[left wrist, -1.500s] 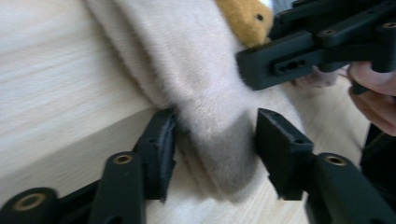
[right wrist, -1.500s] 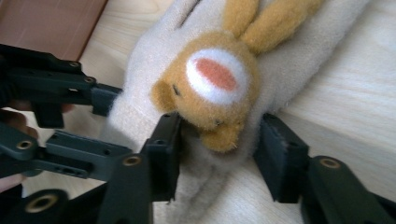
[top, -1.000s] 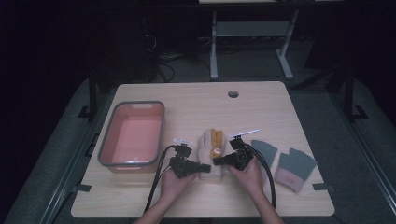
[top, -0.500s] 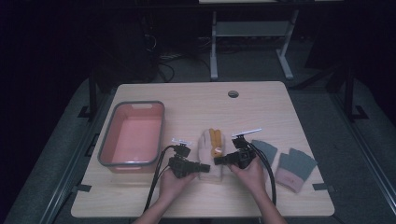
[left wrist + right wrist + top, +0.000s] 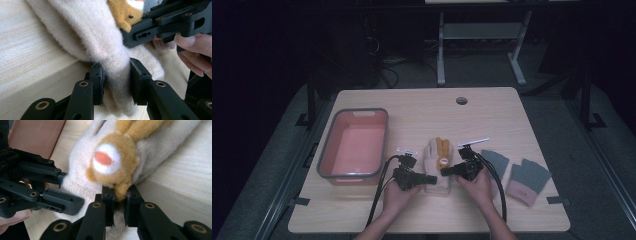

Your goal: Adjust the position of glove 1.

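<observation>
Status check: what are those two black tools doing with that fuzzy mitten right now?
Left tool clamped on cream mitten. Right tool just closed on its orange patch. Nothing in the way.

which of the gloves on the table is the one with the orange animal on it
The cream glove in the middle, gripped by both grippers' fingers, carries the orange plush animal. The two grey gloves to its right are plain and untouched.

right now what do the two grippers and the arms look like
Both the left gripper and right gripper are black, built of flat linkage bars with brass-coloured pivot rivets and blocky fingers. Black cables loop back from each toward the person. Small white tags sit on top. The forearms are bare, with no sleeves.
</observation>
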Available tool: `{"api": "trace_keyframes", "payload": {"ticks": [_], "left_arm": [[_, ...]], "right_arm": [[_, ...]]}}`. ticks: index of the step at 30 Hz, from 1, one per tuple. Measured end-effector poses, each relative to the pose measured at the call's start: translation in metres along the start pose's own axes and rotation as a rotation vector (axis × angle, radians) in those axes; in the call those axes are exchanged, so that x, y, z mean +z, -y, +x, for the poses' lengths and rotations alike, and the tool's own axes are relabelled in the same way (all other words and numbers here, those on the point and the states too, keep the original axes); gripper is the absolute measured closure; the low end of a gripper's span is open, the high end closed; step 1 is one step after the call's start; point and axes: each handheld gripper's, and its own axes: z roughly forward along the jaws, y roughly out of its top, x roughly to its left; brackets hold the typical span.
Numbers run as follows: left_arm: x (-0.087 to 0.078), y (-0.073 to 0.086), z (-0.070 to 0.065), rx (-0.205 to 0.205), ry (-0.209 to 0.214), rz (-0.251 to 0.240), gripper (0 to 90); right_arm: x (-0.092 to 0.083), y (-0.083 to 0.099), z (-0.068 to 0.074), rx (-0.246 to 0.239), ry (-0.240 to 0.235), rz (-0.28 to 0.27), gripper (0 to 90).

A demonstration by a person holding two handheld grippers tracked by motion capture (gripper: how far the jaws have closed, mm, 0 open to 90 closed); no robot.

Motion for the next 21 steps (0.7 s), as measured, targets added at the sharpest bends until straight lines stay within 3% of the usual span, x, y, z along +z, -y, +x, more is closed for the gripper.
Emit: {"api": "trace_keyframes", "payload": {"ticks": [15, 21], "left_arm": [[-0.011, -0.005, -0.005, -0.004, 0.031, -0.027, 68.7], [-0.02, -0.011, -0.011, 0.009, 0.042, -0.053, 68.8]], "right_arm": [[-0.014, -0.003, 0.004, -0.009, -0.062, -0.033, 84.2], [-0.025, -0.008, 0.013, -0.037, -0.054, -0.051, 84.3]]}}
